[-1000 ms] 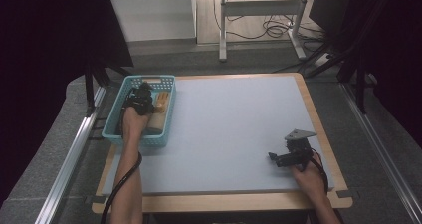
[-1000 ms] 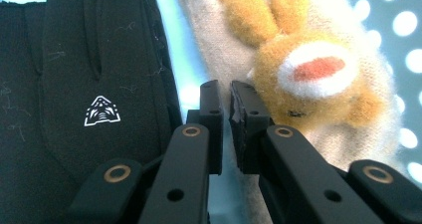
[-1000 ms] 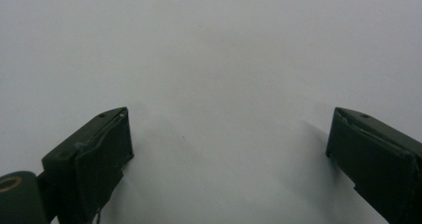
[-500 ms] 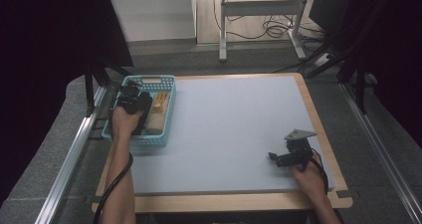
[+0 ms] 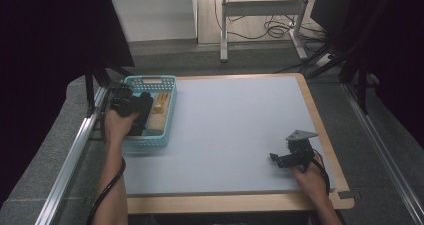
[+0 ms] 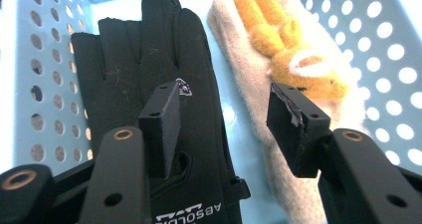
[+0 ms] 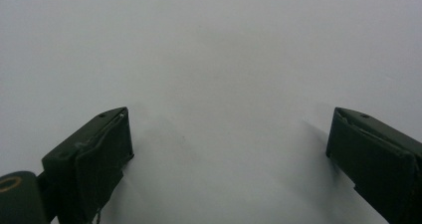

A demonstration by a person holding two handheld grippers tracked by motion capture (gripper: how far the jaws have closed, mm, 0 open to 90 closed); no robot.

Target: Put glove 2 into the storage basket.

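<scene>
Hovering over the blue basket (image 5: 149, 141), the left gripper (image 6: 221, 122) has its jaws partly apart, having just been opening, with nothing pressed between the pads. Below and just ahead of it lies a black glove (image 6: 149, 84), flat on the basket floor with its fingers pointing away from the tool; the left pad hangs over the glove's palm, and I cannot tell whether it touches the fabric. Beside the right pad, just to the far side of the glove, lies a cream and orange plush glove (image 6: 278, 55), its side close against the black one. Perforated basket walls rise close on both sides of the jaws, so room sideways is tight, while the space above the basket is open.

In the high view the left gripper (image 5: 126, 104) sits at the basket's left rim, near the table's left edge. The right gripper (image 5: 290, 157) rests well apart from it, near the table's right front corner, jaws spread wide over bare grey tabletop (image 7: 209, 59) and holding nothing. Between the two tools the table surface (image 5: 235, 125) lies open.
</scene>
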